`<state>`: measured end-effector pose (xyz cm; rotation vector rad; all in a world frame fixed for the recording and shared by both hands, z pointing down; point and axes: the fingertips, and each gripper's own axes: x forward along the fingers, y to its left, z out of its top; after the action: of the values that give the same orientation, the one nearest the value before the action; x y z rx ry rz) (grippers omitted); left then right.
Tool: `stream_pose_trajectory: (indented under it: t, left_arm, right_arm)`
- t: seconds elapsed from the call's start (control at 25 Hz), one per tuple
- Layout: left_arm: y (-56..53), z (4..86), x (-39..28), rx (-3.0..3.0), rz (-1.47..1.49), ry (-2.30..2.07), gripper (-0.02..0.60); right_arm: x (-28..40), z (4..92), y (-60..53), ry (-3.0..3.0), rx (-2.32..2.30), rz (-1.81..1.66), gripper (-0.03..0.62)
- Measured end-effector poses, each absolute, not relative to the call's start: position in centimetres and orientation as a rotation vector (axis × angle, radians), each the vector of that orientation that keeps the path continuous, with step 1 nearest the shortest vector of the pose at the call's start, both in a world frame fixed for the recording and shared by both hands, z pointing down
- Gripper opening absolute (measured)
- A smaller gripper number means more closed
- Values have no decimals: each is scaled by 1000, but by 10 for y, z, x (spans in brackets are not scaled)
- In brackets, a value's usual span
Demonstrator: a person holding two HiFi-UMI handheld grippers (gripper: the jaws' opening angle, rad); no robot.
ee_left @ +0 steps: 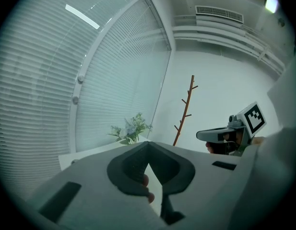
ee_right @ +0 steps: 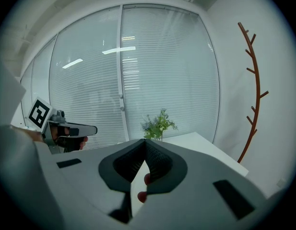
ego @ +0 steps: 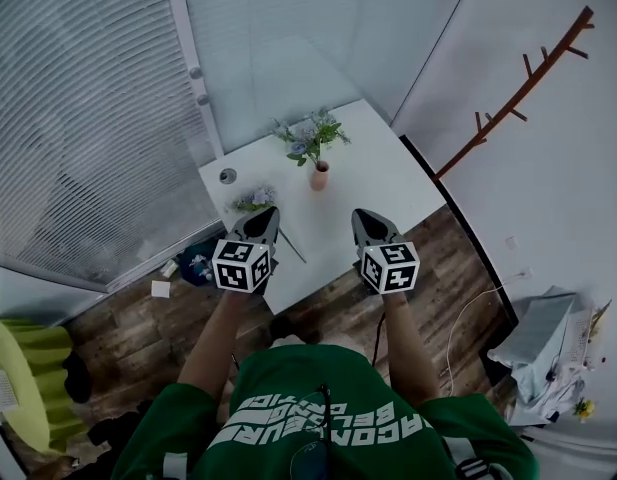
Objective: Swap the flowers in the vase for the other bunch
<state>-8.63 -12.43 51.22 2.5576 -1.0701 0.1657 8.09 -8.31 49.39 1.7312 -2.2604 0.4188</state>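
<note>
**STATUS: BOTH GRIPPERS CLENCHED AND EMPTY AT THE NEAR TABLE EDGE**

The person holds 2 grippers side by side over the near edge of the white table (ego: pixel 388 168). Both point toward the far side of the table.

**Left gripper.** The left gripper (ego: pixel 263 216) has its jaws pressed together at the tips. The left gripper view shows nothing clamped between them. In the head view its tips lie just beside the loose bunch (ego: pixel 253 199). Contact with the bunch cannot be determined.

**Right gripper.** The right gripper (ego: pixel 366 218) is also clenched, with the jaw tips meeting and nothing between them. It is positioned over bare table surface, apart from the vase.

**Task items.**
- The vase (ego: pixel 319 176) stands upright near the middle of the table, beyond both grippers and roughly between their lines of aim.
- The flowers (ego: pixel 313 136) with green leaves stand in the vase.
- The loose bunch lies flat on the table, left of the vase.

**Surroundings.** 1 small round object (ego: pixel 228 176) sits on the table beyond the loose bunch. Window blinds (ego: pixel 88 118) cover the glass at left and behind the table. A brown branch-shaped coat rack (ego: pixel 518 88) stands against the white wall at right.
</note>
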Motion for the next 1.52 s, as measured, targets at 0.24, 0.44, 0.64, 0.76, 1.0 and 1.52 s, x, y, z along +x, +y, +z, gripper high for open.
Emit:
stream_pose_trajectory:
  t: [0.24,0.44,0.64,0.76,1.0,1.52]
  left_arm:
    - [-126,521,-93,2530,194,-1085,3]
    - [-132,526,-92,2513,196,-1089,3]
    - [-144,527,-81,2508,202,-1093,3]
    - [-151,527,-71,2504,201,-1084,3]
    - [-171,534,-58,2496,232,-1112,3]
    - [-212,568,-36,2410,267,-1159,3]
  right_arm:
    - [84,498,-98,-2266,1724,402,12]
    - [87,505,-115,-2267,1698,398,12]
    - [95,521,-133,-2276,1668,435,12]
    - [100,526,-147,-2287,1661,431,12]
    - [111,537,-181,-2302,1652,468,12]
    - [95,600,-262,-2365,1370,470,15]
